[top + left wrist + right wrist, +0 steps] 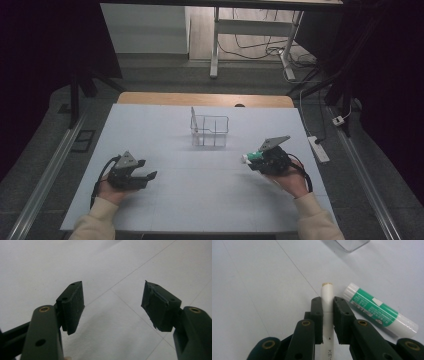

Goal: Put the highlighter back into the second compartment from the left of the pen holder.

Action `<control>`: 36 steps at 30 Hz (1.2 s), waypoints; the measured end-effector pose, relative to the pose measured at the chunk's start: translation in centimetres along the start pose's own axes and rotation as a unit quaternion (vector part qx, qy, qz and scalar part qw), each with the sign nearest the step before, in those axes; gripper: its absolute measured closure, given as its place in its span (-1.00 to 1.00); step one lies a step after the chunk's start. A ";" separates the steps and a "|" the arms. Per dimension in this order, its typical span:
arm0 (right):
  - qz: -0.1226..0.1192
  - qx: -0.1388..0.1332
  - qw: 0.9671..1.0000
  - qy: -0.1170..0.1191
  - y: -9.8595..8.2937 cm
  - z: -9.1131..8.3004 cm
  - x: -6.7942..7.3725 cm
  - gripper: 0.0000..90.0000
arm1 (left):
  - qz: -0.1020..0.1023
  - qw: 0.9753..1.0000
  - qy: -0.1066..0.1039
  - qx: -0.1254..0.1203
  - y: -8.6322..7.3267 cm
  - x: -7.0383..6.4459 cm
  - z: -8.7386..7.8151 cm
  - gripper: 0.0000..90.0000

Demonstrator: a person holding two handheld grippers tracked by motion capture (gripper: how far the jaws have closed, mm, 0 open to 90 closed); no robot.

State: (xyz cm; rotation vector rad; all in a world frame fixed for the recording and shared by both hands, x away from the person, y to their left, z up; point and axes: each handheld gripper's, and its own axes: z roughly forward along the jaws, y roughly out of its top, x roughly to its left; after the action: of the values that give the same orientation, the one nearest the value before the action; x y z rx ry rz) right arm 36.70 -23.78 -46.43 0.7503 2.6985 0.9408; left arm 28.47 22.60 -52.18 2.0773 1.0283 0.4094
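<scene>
With my right gripper (327, 305) pinching the white marker (327, 293) just beside the glue stick (379, 310), short of the clear organizer (210, 131), I lift straight, avoiding that stick, left gripper (112, 305) spread empty.

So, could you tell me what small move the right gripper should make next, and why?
Probably lift the white pen and carry it toward the clear organizer. The right gripper is already shut on the pen, low over the table, with the green glue stick lying just beside it, so a straight lift should avoid nudging that. The left gripper is open and holds nothing.
</scene>
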 end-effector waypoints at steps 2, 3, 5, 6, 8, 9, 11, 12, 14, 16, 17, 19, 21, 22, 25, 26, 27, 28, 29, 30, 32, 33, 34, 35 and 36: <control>0.001 -0.007 1.000 0.000 0.1 -0.2 0.0 0.73 | 0.000 1.000 0.000 0.000 0.0 0.0 0.0 -0.24; 0.001 -0.011 1.000 0.001 0.1 -0.2 0.1 0.73 | -0.001 1.000 0.000 0.000 0.0 0.0 0.0 -0.24; 0.001 -0.014 1.000 -0.001 0.2 -0.3 0.2 0.73 | 0.000 1.000 -0.001 -0.001 0.0 0.0 0.0 -0.24; -0.001 -0.016 1.000 0.000 0.2 -0.4 0.2 0.73 | 0.000 1.000 -0.001 -0.001 0.0 0.0 0.0 -0.24; -0.002 -0.021 1.000 0.001 0.3 -0.5 0.2 0.73 | 0.000 1.000 -0.001 0.000 0.0 0.0 0.0 -0.24; -0.003 -0.023 1.000 0.000 0.3 -0.5 0.3 0.73 | 0.000 1.000 -0.001 -0.001 0.0 0.0 0.0 -0.24; -0.001 -0.028 1.000 -0.001 0.3 -0.6 0.3 0.73 | -0.001 1.000 -0.001 -0.001 0.0 0.0 0.0 -0.24; 0.002 -0.032 0.999 0.001 0.4 -0.7 0.3 0.73 | -0.001 1.000 0.000 -0.001 0.0 0.0 0.0 -0.24; 0.002 -0.037 0.999 -0.001 0.4 -0.9 0.3 0.73 | -0.001 1.000 0.000 -0.001 0.0 0.0 0.0 -0.24; 0.000 -0.042 0.999 -0.003 0.5 -1.0 0.4 0.73 | -0.001 1.000 0.000 -0.001 0.0 0.0 0.0 -0.24; -0.003 -0.046 0.999 -0.003 0.5 -1.0 0.5 0.73 | -0.001 1.000 0.000 -0.001 0.0 0.0 0.0 -0.24; -0.005 -0.053 0.999 -0.004 0.7 -1.2 0.6 0.73 | -0.001 1.000 0.000 -0.001 0.0 0.0 0.0 -0.24; -0.007 -0.064 0.998 -0.007 0.9 -1.4 0.8 0.73 | 0.000 1.000 0.001 -0.002 0.0 0.0 -0.1 -0.24; -0.007 -0.069 0.998 -0.009 1.0 -1.5 0.9 0.73 | 0.000 1.000 0.001 -0.002 0.0 0.0 -0.1 -0.24; -0.009 -0.087 0.996 -0.014 1.2 -1.8 1.2 0.73 | -0.001 1.000 0.001 -0.002 0.0 0.0 -0.1 -0.24; -0.010 -0.094 0.995 -0.017 1.3 -2.0 1.3 0.73 | 0.000 1.000 0.001 -0.002 0.0 0.0 -0.1 -0.24; -0.009 -0.101 0.995 -0.018 1.4 -2.0 1.3 0.73 | 0.000 1.000 0.001 -0.003 0.0 0.0 -0.1 -0.24; -0.010 -0.105 0.994 -0.020 1.4 -2.1 1.4 0.73 | 0.000 1.000 0.001 -0.003 0.0 0.0 -0.1 -0.24; -0.008 -0.112 0.993 -0.022 1.5 -2.2 1.4 0.73 | -0.001 1.000 0.001 -0.003 0.0 0.0 -0.1 -0.24; -0.007 -0.120 0.993 -0.022 1.5 -2.3 1.5 0.73 | -0.001 1.000 0.001 -0.003 0.0 0.0 -0.1 -0.24; -0.007 -0.129 0.991 -0.024 1.6 -2.4 1.6 0.73 | -0.001 1.000 0.001 -0.004 0.1 0.0 -0.1 -0.24; -0.007 -0.132 0.991 -0.025 1.6 -2.5 1.6 0.73 | -0.001 1.000 0.001 -0.004 0.1 0.0 -0.1 -0.24; -0.005 -0.136 0.990 -0.024 1.6 -2.5 1.6 0.73 | 0.000 1.000 0.001 -0.004 0.1 0.0 -0.1 -0.24; -0.006 -0.139 0.990 -0.023 1.7 -2.5 1.6 0.73 | 0.000 1.000 0.001 -0.004 0.1 0.0 -0.2 -0.24; -0.004 -0.143 0.989 -0.024 1.7 -2.4 1.6 0.73 | 0.000 1.000 0.001 -0.005 0.1 0.0 -0.2 -0.24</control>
State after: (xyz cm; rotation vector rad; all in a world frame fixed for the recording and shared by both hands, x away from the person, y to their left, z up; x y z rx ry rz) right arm 35.20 -23.04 -43.47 0.6901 2.4487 1.2541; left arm 28.43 22.66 -52.00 2.0690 1.0256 0.4162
